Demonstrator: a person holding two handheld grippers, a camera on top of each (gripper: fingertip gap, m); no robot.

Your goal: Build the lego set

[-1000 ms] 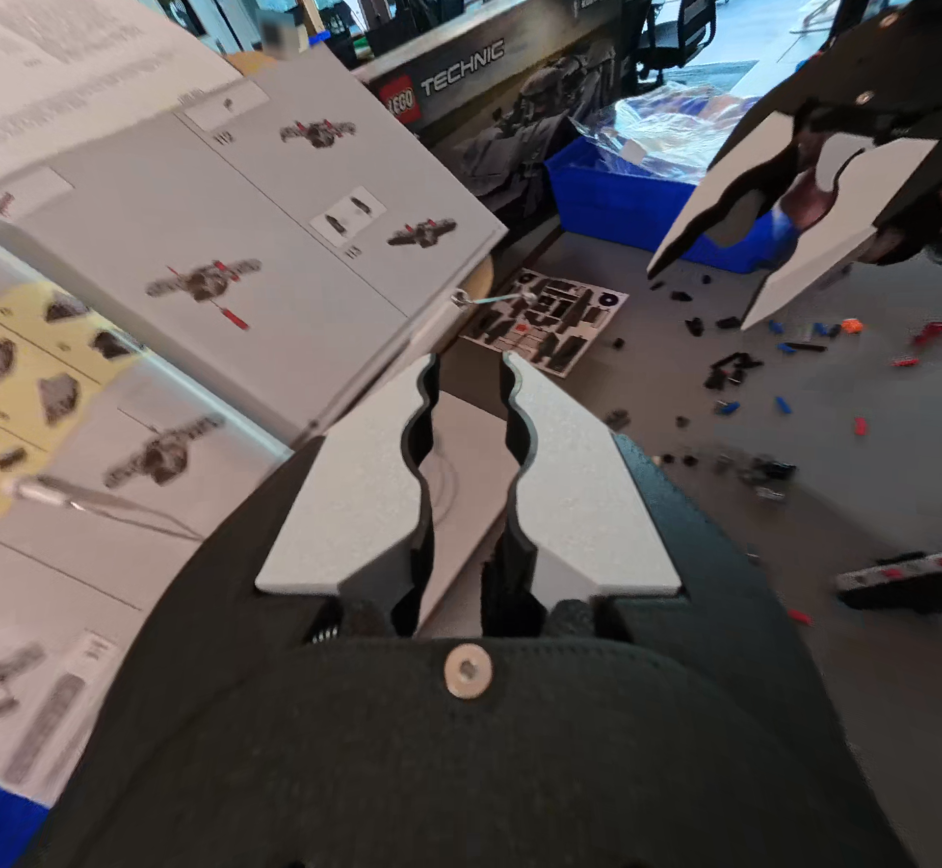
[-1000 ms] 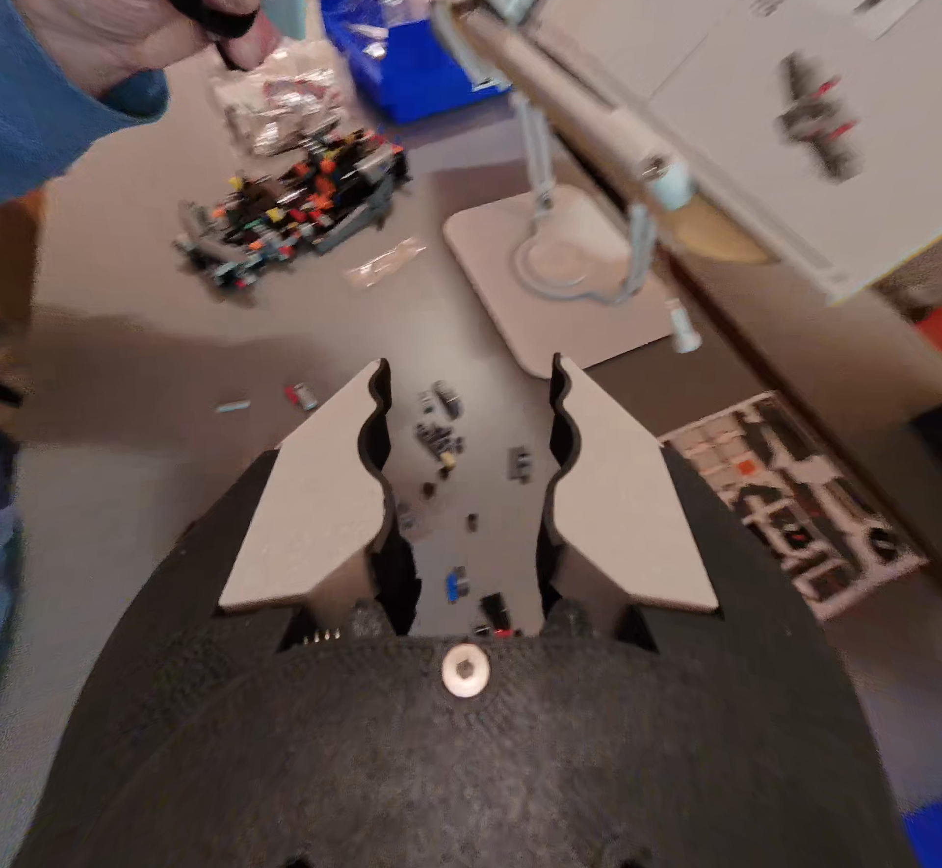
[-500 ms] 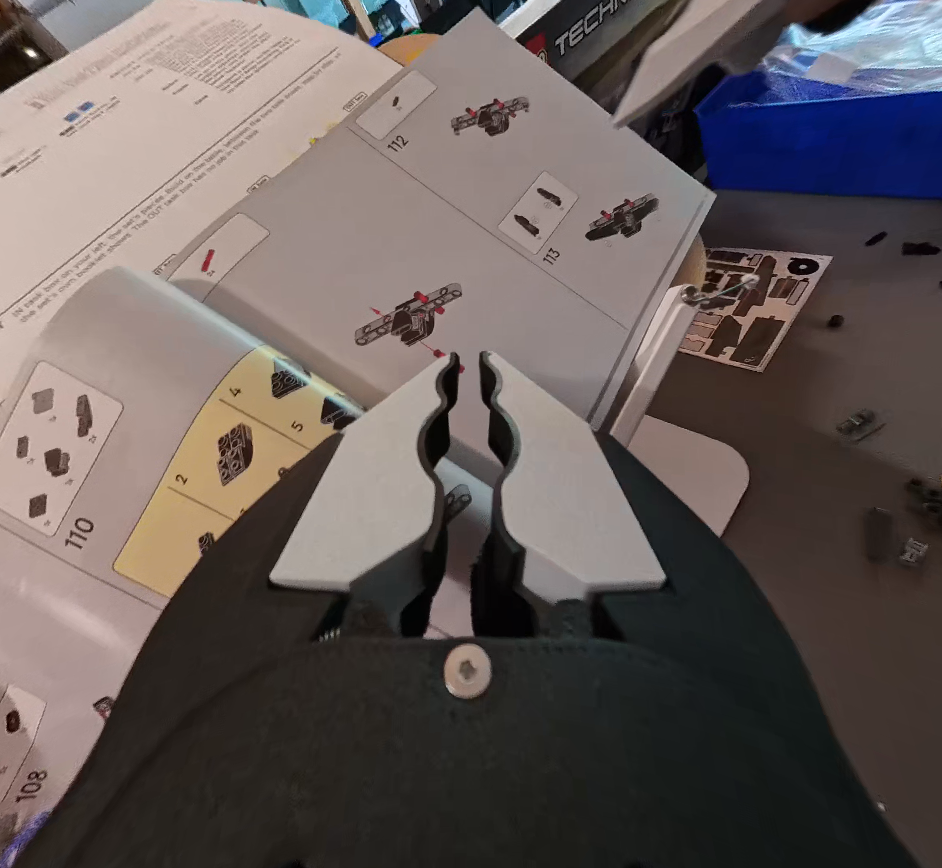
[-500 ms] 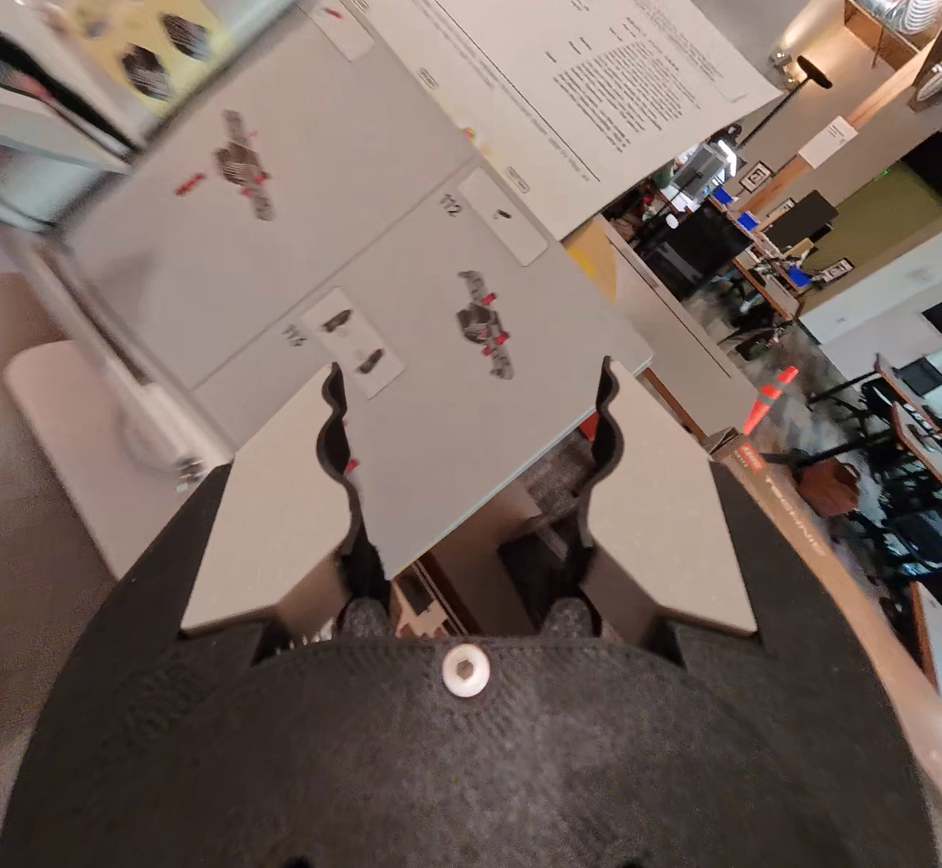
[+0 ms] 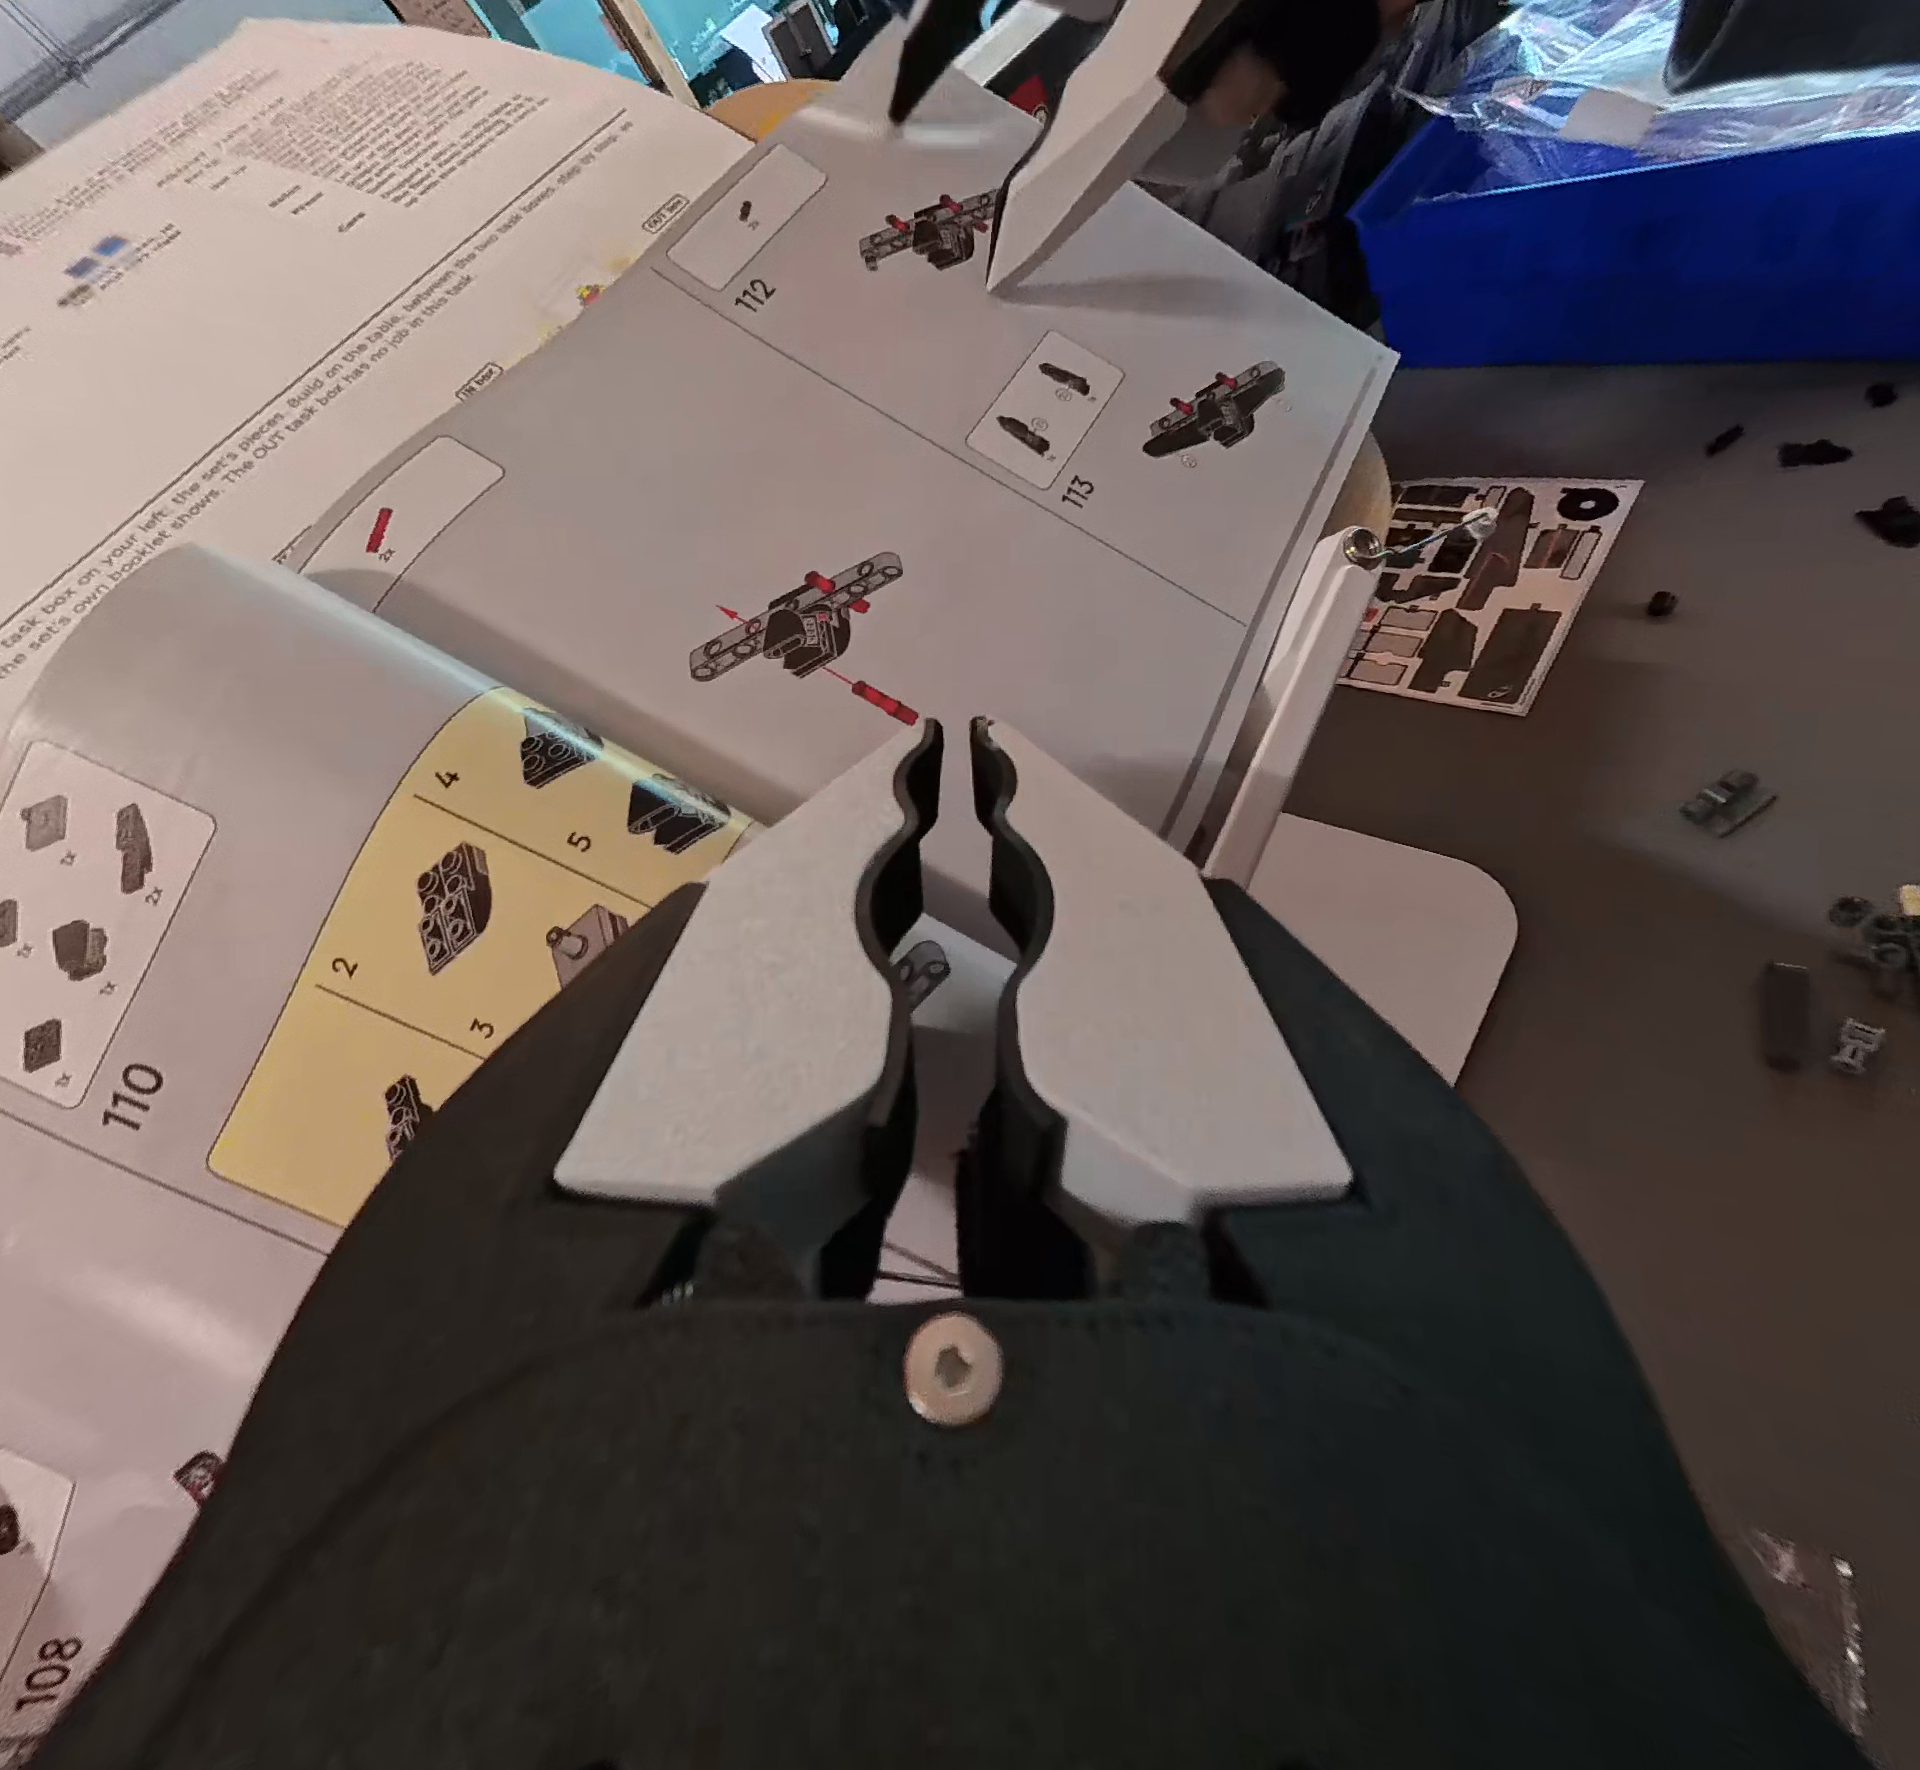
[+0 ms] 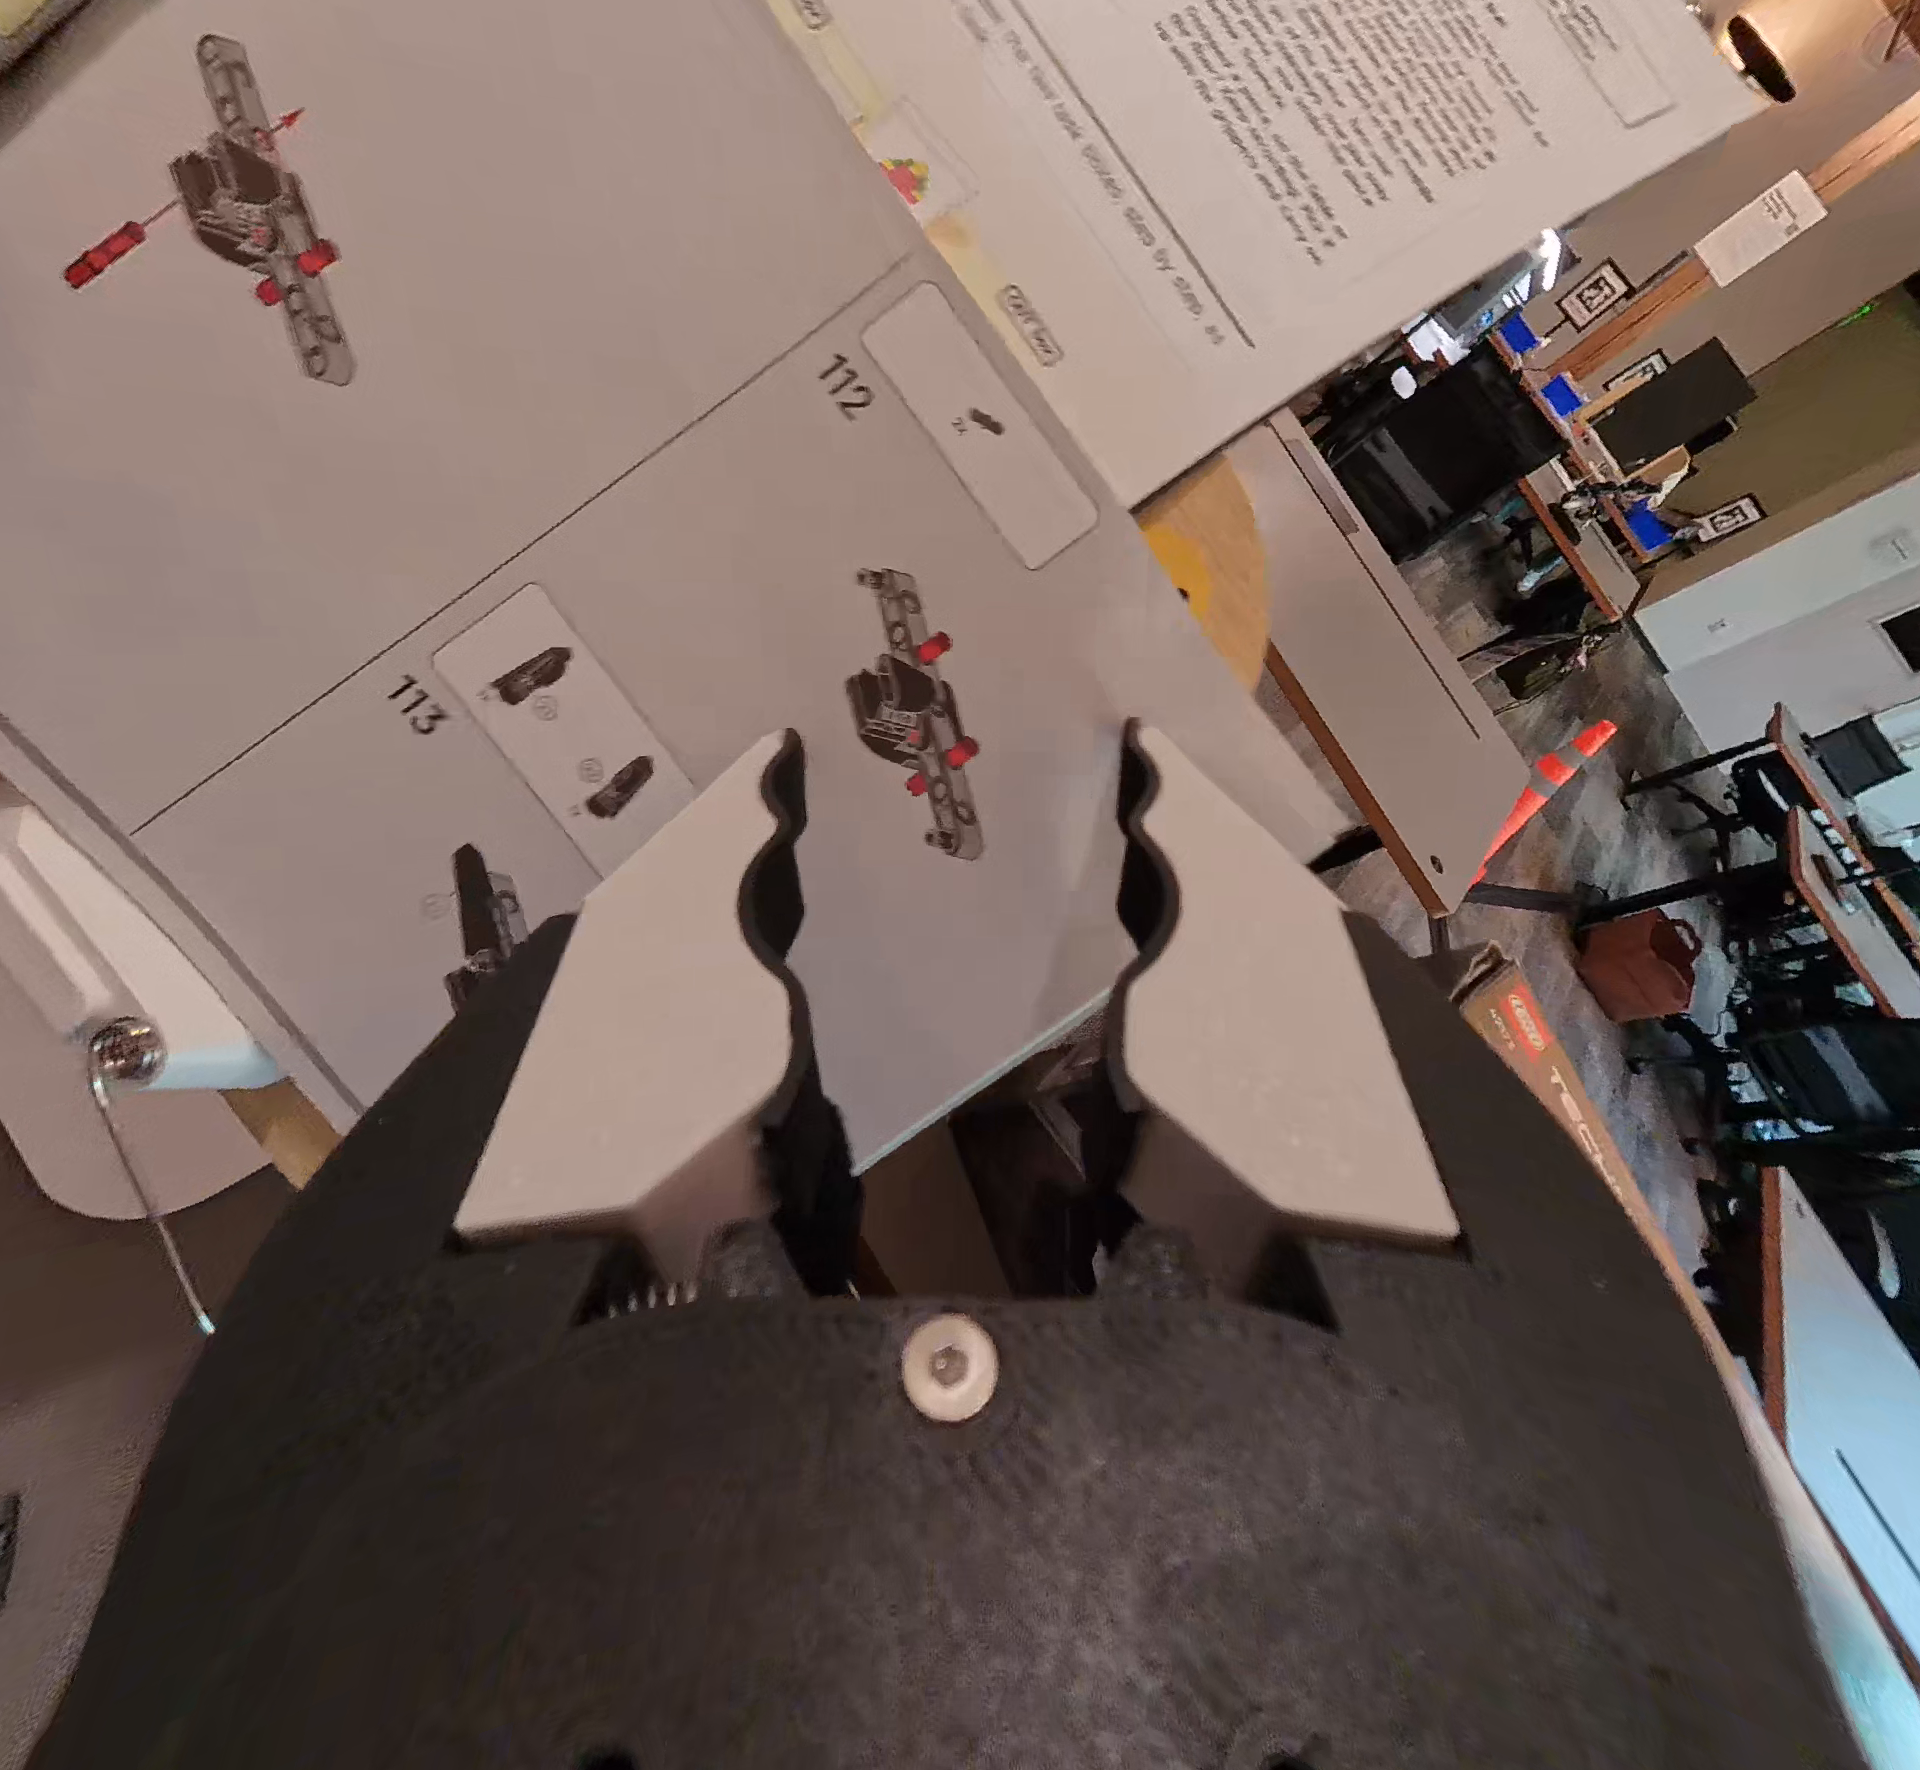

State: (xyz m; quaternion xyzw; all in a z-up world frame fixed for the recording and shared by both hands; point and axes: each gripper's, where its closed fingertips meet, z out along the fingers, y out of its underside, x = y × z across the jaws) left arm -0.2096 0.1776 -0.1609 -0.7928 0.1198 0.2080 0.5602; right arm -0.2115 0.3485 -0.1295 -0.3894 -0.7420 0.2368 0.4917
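The open instruction booklet (image 5: 727,432) rests tilted on a white stand (image 5: 1299,681). My left gripper (image 5: 954,733) is over its lower middle, jaws closed to a thin gap. A curled page (image 5: 312,785) with a yellow panel runs under its left finger; I cannot tell whether it is pinched. My right gripper (image 5: 945,193) is open at the booklet's upper right corner. In the right wrist view the right gripper (image 6: 961,738) straddles that corner of the booklet (image 6: 520,473). Loose Lego pieces (image 5: 1787,1014) lie on the grey table at the right.
A printed sheet (image 5: 260,193) stands behind the booklet and also shows in the right wrist view (image 6: 1299,58). A sticker sheet (image 5: 1486,588) and the stand's base plate (image 5: 1382,941) lie right of the booklet. A blue bin (image 5: 1662,266) is at the back right. The Lego box (image 6: 1558,1076) lies behind.
My left gripper closed from open and rose from the stand base to the booklet. My right gripper swung up from the table's pieces to the booklet's upper corner, staying open.
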